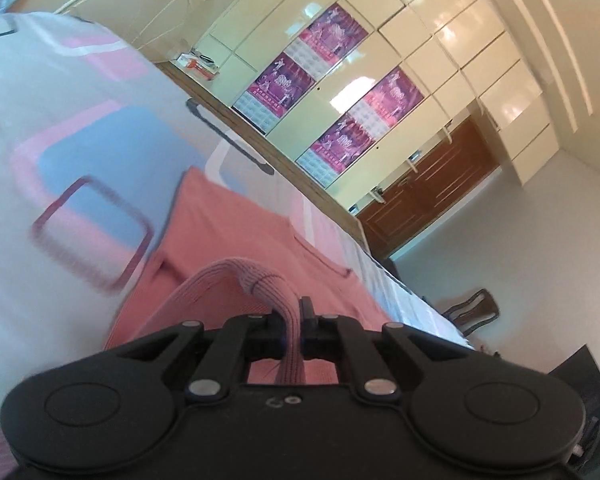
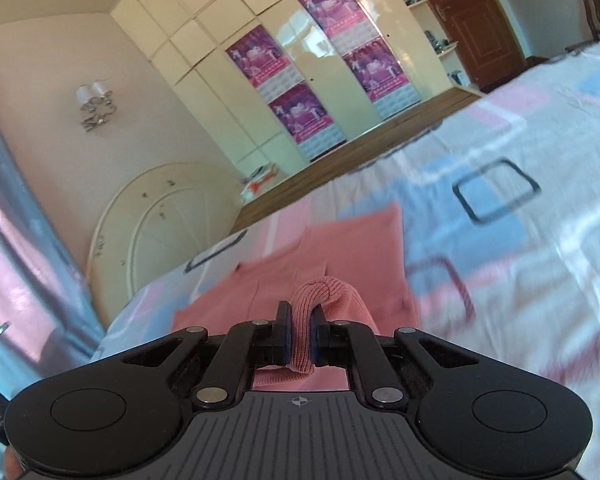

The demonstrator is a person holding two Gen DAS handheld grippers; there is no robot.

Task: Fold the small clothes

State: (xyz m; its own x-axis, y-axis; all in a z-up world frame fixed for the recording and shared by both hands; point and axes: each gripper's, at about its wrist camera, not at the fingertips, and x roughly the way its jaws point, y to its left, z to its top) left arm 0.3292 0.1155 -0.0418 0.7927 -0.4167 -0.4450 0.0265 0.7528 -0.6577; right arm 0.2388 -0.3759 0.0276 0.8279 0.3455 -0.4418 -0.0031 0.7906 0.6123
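Left hand-held gripper (image 1: 290, 320) and right hand-held gripper (image 2: 302, 330) each clamp a ribbed hem edge of the pink garment (image 1: 236, 232), evidently raising it over the bed (image 2: 540, 240) ahead for folding.

Right tool (image 2: 300, 330) pinching ribbed hem of pink garment (image 2: 352, 248) above patterned bedsheet (image 2: 540, 248).

Bedsheet (image 2: 520, 240) w/ pink, blue and white blocks covers the bed. Cream wardrobe (image 2: 228, 92) at the back wall, purple posters (image 2: 300, 114) on its doors. Brown door (image 2: 468, 20) beside it, wall lamp (image 2: 96, 106) opposite, cream headboard (image 2: 160, 216) below.
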